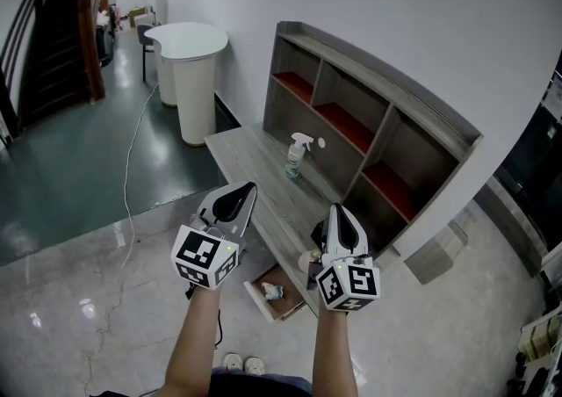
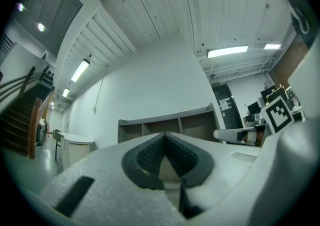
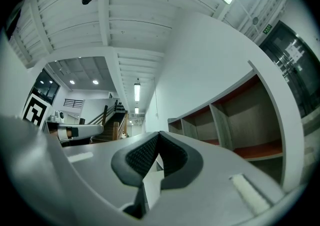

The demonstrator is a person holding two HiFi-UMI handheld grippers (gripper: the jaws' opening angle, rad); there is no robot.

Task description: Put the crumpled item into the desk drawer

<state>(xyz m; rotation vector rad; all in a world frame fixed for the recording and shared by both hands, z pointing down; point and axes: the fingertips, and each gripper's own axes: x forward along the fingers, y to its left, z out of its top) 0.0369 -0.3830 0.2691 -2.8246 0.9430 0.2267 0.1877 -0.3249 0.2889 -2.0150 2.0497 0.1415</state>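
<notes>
The grey desk has a drawer pulled open below its front edge. A small crumpled white and blue item lies inside the drawer. Both grippers are held up above the drawer, apart from it, and point up and away over the desk. My left gripper is shut, its ribbed pads meeting at the tip with nothing between them. My right gripper is shut too and holds nothing. In the gripper views I see only the shelves, wall and ceiling, not the drawer.
A spray bottle stands on the desk in front of the shelf unit with red-lined compartments. A white round counter stands left of the desk. A cable runs over the floor. A grey box sits at the right.
</notes>
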